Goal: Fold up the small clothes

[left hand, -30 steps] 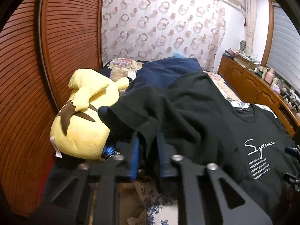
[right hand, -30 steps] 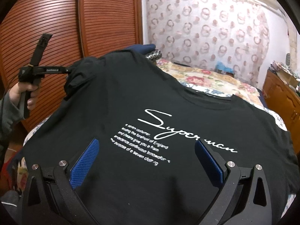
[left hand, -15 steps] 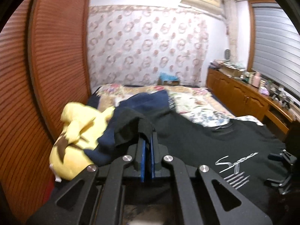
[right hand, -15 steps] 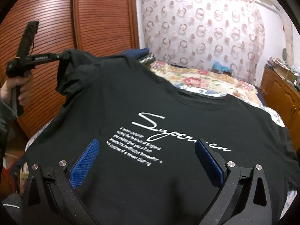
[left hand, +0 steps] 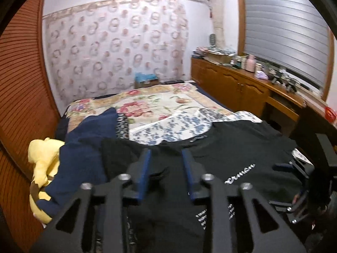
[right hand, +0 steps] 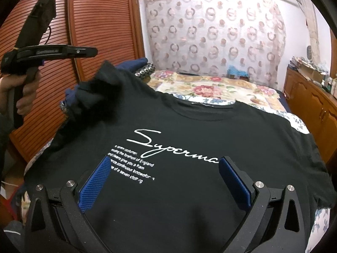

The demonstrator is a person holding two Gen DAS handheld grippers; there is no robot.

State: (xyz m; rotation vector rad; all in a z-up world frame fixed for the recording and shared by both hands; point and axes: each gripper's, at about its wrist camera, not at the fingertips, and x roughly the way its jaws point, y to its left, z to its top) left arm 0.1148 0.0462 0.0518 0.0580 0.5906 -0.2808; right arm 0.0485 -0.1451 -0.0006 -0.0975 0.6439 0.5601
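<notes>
A black T-shirt [right hand: 189,126] with white "Superman" script lies spread on the bed; it also shows in the left wrist view [left hand: 242,154]. Its left sleeve [right hand: 99,88] is bunched and folded in toward the chest. My left gripper [left hand: 165,158] is open and empty above that sleeve; in the right wrist view it [right hand: 92,51] hovers clear of the cloth, held by a hand. My right gripper [right hand: 164,168] is wide open and empty, low over the shirt's printed front, near its bottom hem.
A yellow plush toy [left hand: 42,162] and dark blue clothes [left hand: 84,147] lie at the bed's left side by the wooden louvred wardrobe [right hand: 94,21]. A floral bedspread [left hand: 160,105] covers the far bed. A cluttered wooden dresser [left hand: 242,84] runs along the right.
My left gripper has opened and let go of the sleeve, which dropped onto the shirt, and the gripper rose above it. My right gripper stayed open in place.
</notes>
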